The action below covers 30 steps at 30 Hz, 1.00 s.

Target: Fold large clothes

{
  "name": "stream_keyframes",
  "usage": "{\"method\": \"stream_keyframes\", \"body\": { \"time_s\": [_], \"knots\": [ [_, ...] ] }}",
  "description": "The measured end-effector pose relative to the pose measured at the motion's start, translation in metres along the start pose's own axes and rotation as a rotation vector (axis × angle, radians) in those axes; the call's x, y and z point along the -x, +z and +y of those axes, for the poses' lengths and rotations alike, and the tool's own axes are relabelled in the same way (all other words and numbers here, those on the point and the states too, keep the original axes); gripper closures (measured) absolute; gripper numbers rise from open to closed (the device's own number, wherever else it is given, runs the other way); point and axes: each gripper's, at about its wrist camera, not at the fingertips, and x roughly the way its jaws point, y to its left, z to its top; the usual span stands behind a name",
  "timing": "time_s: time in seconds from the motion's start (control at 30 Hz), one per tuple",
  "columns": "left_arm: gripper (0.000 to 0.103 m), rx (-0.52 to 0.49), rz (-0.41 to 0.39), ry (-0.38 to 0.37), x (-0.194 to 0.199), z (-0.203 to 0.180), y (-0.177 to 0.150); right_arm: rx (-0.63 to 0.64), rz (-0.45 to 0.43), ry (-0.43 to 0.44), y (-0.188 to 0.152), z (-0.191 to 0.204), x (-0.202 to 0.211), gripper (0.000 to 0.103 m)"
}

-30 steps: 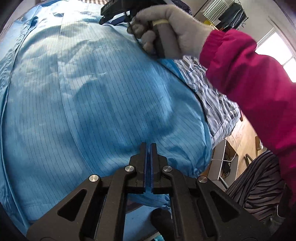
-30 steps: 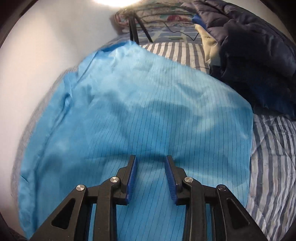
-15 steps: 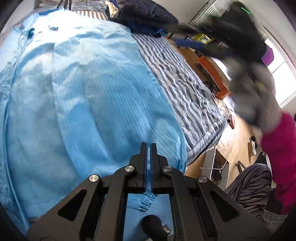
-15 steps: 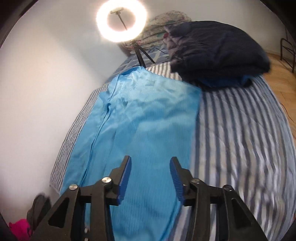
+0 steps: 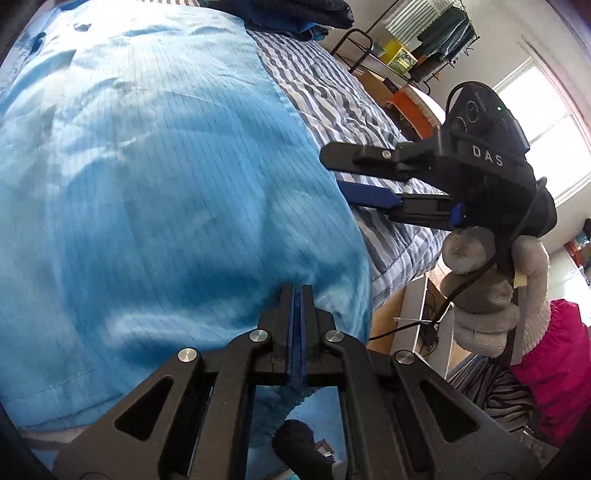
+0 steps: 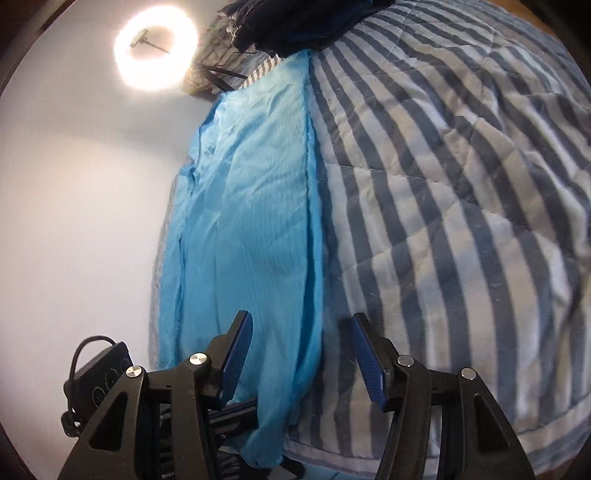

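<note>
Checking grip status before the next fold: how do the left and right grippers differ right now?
The left gripper is shut, pinching the blue garment; the right gripper is open and holds nothing. Left sits at the garment's bunched end; right straddles its side edge. Both have blue pads.

A home bedroom: a bed under a blue-and-white striped quilt [image 6: 443,184], a clothes rack [image 5: 439,33] hung with garments near a bright window [image 5: 546,122], and a ring light [image 6: 155,51] against the white wall.
</note>
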Motion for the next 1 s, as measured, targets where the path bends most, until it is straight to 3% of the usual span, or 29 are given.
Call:
{"method": "stream_keyframes", "body": {
  "time_s": [0.03, 0.07, 0.1, 0.17, 0.23, 0.4, 0.47, 0.53, 0.6, 0.7, 0.87, 1.0],
  "knots": [
    [0.103, 0.005, -0.007, -0.002, 0.006, 0.000, 0.001, 0.008, 0.002, 0.003, 0.000, 0.003, -0.004, 0.048],
    [0.103, 0.007, -0.022, -0.005, 0.014, 0.001, 0.003, 0.024, 0.011, -0.004, 0.002, 0.007, -0.009, 0.063],
    [0.103, 0.004, -0.044, -0.002, 0.025, 0.004, 0.006, 0.046, 0.031, -0.010, 0.001, 0.011, -0.013, 0.072],
    [0.103, -0.005, -0.119, 0.071, 0.047, 0.010, 0.022, 0.090, 0.048, -0.036, -0.002, 0.020, -0.020, 0.089],
    [0.103, 0.029, -0.182, 0.118, 0.059, 0.021, 0.040, 0.132, 0.046, -0.081, -0.003, 0.029, -0.024, 0.099],
    [0.103, 0.147, -0.247, 0.171, 0.051, 0.050, 0.090, 0.146, 0.033, -0.127, 0.000, 0.046, -0.024, 0.103],
    [0.103, 0.154, -0.233, 0.204, 0.034, 0.056, 0.104, 0.156, 0.030, -0.146, 0.002, 0.055, -0.024, 0.103],
    [0.103, 0.152, -0.171, 0.233, 0.009, 0.062, 0.109, 0.169, 0.027, -0.162, 0.004, 0.063, -0.026, 0.103],
    [0.103, 0.113, -0.109, 0.281, -0.021, 0.062, 0.107, 0.175, 0.024, -0.165, 0.006, 0.069, -0.027, 0.103],
    [0.103, 0.066, -0.128, 0.295, -0.016, 0.057, 0.103, 0.188, 0.014, -0.184, 0.010, 0.075, -0.030, 0.103],
    [0.103, 0.154, -0.194, 0.240, 0.027, 0.058, 0.075, 0.225, 0.004, -0.223, 0.012, 0.085, -0.032, 0.103],
    [0.103, 0.250, -0.181, 0.189, 0.048, 0.060, 0.031, 0.286, -0.014, -0.248, 0.010, 0.100, -0.026, 0.103]
  ]
}}
